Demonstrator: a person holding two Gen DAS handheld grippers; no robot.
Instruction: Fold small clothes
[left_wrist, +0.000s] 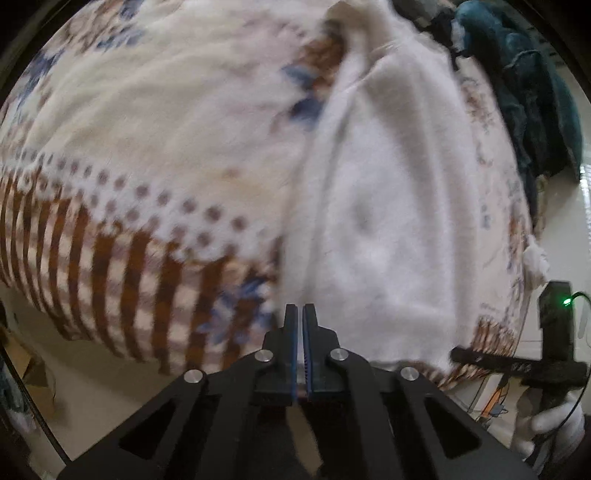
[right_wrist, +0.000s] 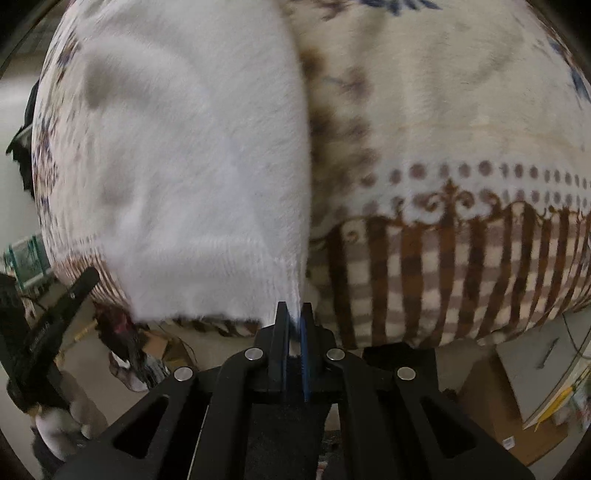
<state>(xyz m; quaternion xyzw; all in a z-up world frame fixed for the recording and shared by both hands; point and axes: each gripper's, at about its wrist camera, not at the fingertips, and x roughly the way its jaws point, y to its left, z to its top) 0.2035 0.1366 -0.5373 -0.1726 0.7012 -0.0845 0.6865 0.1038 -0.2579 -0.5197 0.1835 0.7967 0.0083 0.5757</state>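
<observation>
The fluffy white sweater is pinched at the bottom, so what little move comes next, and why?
Probably carry the pinched hem up and away, toward the top of the white sweater, to fold it in half. The right gripper is shut on the bottom corner, the left gripper looks shut at the other bottom edge, and the sweater lies long and flat on the patterned blanket.

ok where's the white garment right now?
The white garment lies on the patterned blanket, right of centre in the left wrist view and left of centre in the right wrist view, its ribbed hem corner in the right gripper.
</observation>
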